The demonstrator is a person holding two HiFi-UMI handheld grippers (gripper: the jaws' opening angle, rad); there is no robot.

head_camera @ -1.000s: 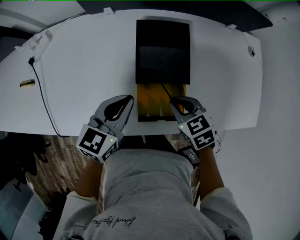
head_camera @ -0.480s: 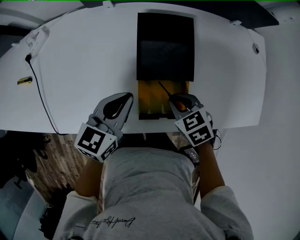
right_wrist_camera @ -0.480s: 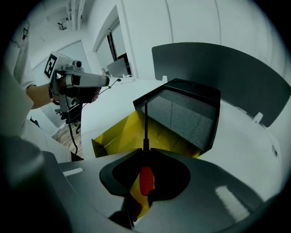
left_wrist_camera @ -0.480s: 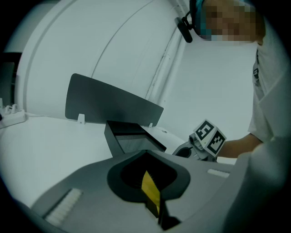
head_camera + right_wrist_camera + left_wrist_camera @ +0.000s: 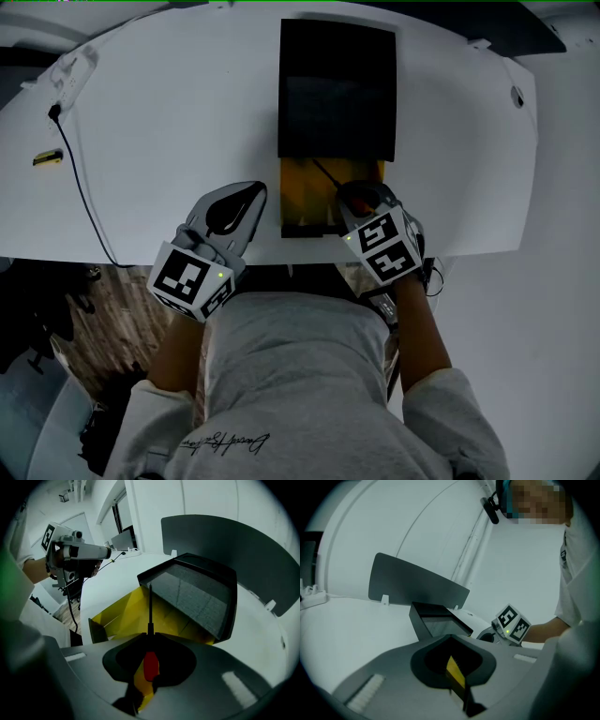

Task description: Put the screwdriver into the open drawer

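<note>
Screwdriver (image 5: 150, 665) is clenched in my right gripper (image 5: 354, 192), shaft over the yellow drawer (image 5: 302, 202); I'd lower it flat, clear of the black cabinet (image 5: 337, 89), then release. Left gripper (image 5: 246, 202) idles closed, empty, beside the drawer

The slim screwdriver (image 5: 150, 664) with a red handle and a thin black metal shaft is sitting clamped by its handle between the jaws of the right gripper (image 5: 356, 195). Its shaft is pointing forward over the drawer. The open drawer (image 5: 300, 195), yellow inside with a dark front edge, is standing pulled out of a black box-shaped cabinet (image 5: 337, 89).
</note>
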